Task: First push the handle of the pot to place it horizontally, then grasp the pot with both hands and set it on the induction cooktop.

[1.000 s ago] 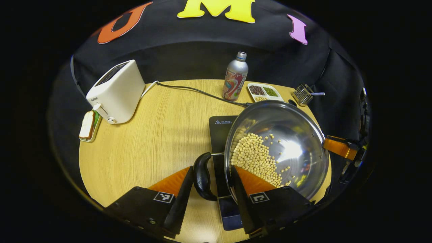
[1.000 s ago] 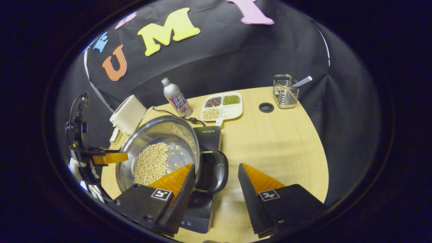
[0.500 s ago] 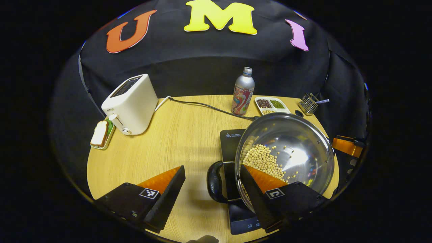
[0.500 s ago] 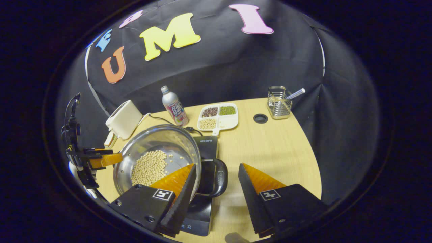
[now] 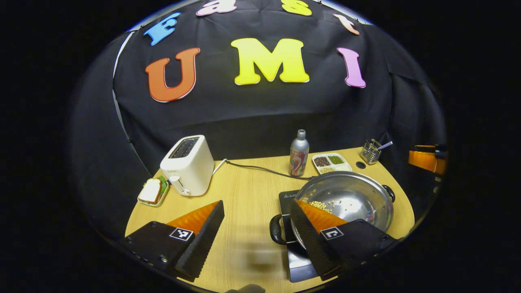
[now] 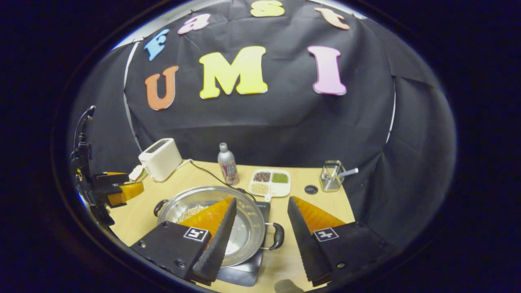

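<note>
While the pot [image 5: 346,201] sat on the cooktop [image 5: 299,260] at lower right of the left gripper view, both grippers hung above the table [image 5: 244,203], apart from it. The left gripper [image 5: 256,232] and right gripper [image 6: 260,236] had jaws spread, holding nothing.

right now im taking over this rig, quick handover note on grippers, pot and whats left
Left gripper: open, holding nothing, raised above the table near the pot's left handle.
Right gripper: open, holding nothing, raised above the pot's right handle.
Pot: sits on the induction cooktop, beans inside, both handles out to the sides.
Done: from how things lie, handle horizontal and pot set on the cooktop.
Left: nothing obvious; just check the pot sits centred on the cooktop, since part of it overhangs the edge.
</note>
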